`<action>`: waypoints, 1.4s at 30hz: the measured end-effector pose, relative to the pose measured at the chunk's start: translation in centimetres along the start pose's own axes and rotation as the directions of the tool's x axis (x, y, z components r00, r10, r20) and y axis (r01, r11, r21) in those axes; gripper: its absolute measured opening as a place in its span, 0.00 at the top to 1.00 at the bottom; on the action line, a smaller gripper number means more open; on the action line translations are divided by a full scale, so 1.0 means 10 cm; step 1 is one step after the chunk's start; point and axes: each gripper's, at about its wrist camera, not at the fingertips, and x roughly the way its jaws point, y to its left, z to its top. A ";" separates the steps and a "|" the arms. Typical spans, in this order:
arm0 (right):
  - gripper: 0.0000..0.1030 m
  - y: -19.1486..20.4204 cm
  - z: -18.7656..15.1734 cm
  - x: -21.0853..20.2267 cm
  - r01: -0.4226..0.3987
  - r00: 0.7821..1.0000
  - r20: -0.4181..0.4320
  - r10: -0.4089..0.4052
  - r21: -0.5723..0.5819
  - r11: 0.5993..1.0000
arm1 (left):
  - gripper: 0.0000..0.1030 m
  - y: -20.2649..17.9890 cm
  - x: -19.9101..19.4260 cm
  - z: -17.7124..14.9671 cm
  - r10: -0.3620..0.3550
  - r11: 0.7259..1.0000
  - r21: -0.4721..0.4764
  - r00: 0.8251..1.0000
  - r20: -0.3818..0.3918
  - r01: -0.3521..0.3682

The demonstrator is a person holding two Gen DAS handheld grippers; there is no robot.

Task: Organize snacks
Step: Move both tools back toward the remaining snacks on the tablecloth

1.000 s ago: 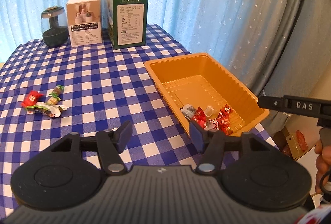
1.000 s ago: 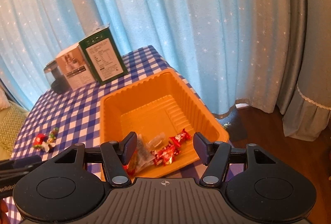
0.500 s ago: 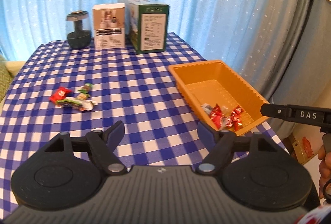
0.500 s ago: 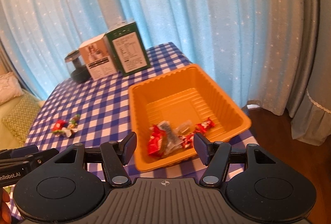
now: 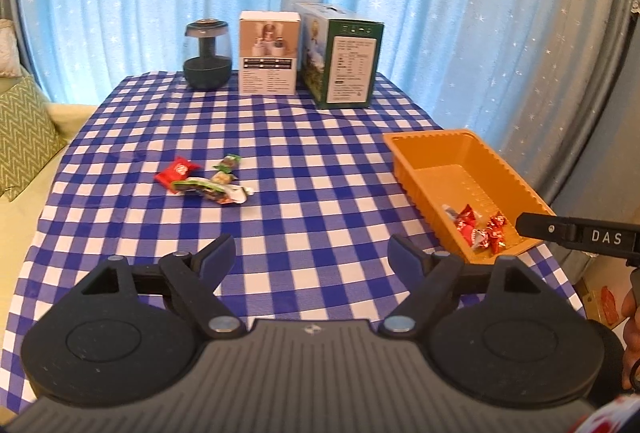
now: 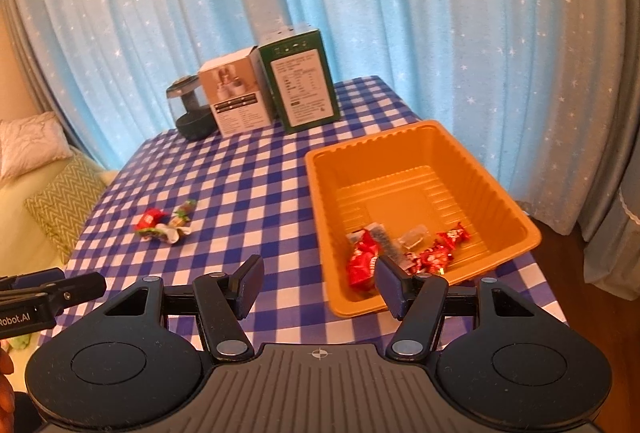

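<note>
Several red-wrapped snacks (image 6: 404, 253) at near end of orange tray (image 6: 500, 189), on right side of blue checked tablecloth (image 5: 304, 193); four loose snacks (image 5: 204, 181) left of centre, well apart from tray. Left gripper (image 5: 311, 253) empty, jaws wide, just opened further. Right gripper (image 6: 318, 283) empty, jaws moderately apart. Two boxes (image 5: 308, 57) and dark jar (image 5: 207, 53) along far edge.
</note>
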 end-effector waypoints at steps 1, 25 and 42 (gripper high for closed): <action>0.40 0.02 0.00 0.01 -0.004 1.000 -0.002 0.004 -0.003 1.000 | 0.21 0.02 -0.01 0.00 0.004 1.000 0.001 1.000 0.001 -0.004; 0.40 0.66 -0.01 0.41 -0.092 0.995 -0.052 0.087 -0.111 0.990 | 0.17 0.53 -0.01 0.01 0.091 0.995 -0.031 0.996 -0.005 -0.091; 0.40 1.31 0.17 1.27 -0.195 0.979 -0.103 0.174 -0.261 0.945 | 0.17 1.18 0.47 0.13 0.130 0.989 -0.064 0.991 -0.040 -0.132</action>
